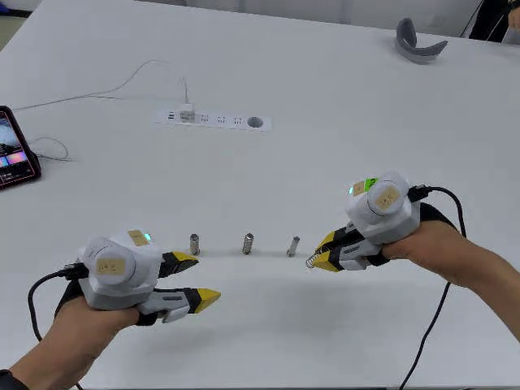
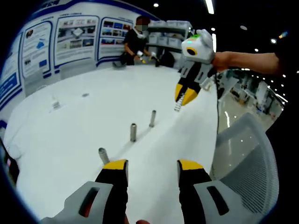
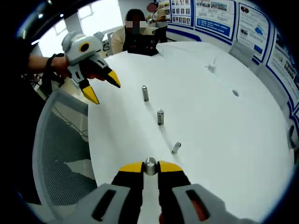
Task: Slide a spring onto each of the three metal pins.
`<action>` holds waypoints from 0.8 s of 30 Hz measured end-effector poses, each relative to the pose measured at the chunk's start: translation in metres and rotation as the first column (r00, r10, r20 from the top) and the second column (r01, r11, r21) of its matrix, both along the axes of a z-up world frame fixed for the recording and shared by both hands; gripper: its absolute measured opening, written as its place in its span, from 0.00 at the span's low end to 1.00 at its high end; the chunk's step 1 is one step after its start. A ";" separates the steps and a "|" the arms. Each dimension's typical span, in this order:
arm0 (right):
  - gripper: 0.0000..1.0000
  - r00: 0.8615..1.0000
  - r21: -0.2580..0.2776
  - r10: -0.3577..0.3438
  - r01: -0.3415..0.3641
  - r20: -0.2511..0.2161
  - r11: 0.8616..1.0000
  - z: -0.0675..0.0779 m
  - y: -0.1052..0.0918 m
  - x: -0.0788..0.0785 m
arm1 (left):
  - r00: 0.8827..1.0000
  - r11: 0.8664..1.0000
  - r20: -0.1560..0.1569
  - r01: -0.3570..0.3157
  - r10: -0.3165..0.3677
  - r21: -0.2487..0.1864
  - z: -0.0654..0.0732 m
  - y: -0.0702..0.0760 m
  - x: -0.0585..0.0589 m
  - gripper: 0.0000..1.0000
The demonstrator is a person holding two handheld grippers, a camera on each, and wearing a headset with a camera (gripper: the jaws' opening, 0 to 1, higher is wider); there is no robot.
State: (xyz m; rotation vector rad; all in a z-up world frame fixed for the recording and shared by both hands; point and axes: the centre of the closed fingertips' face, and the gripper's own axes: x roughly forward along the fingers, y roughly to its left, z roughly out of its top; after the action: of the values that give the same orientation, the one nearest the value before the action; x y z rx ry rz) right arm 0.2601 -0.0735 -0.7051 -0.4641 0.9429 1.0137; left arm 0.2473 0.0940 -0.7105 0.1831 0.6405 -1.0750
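Observation:
Three short metal pins stand in a row on the white table: left pin (image 1: 194, 244), middle pin (image 1: 248, 243), right pin (image 1: 293, 246). The left and middle ones look ribbed with spring coils; the right one looks smooth. My right gripper (image 1: 318, 256) is shut on a small spring (image 1: 311, 261), just right of the right pin and tilted down toward it. The spring (image 3: 150, 165) sits end-on between its jaws, with the nearest pin (image 3: 176, 148) just ahead. My left gripper (image 1: 201, 278) is open and holds nothing, just in front of the left pin (image 2: 103, 155).
A white power strip (image 1: 213, 120) with a plugged-in cable lies mid-table. A phone (image 1: 15, 150) sits at the left edge, and a grey curved object (image 1: 418, 45) at the far right. A grey mesh chair (image 2: 247, 158) stands beside the table edge. People stand beyond the table (image 3: 135, 32).

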 end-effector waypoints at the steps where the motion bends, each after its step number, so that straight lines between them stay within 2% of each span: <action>1: 0.13 1.000 -0.001 -0.001 0.001 0.002 1.000 0.000 0.000 0.001 | 1.000 1.000 -0.001 -0.004 0.004 0.002 -0.001 0.002 0.000 0.45; 13: 0.13 1.000 -0.028 -0.005 0.005 0.018 1.000 -0.007 -0.003 0.023 | 0.995 0.995 -0.023 -0.095 0.095 0.016 -0.005 0.028 0.006 0.53; 24: 0.13 0.999 -0.055 0.026 -0.025 0.030 0.998 -0.011 -0.001 0.042 | 0.991 0.992 -0.037 -0.128 0.129 0.020 -0.009 0.038 0.005 0.56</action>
State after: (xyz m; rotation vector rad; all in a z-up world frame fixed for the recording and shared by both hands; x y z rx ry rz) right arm 0.3017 -0.0748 -0.7158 -0.5368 0.9407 1.0034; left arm 0.2520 0.1316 -0.7193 0.1349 0.6874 -0.9506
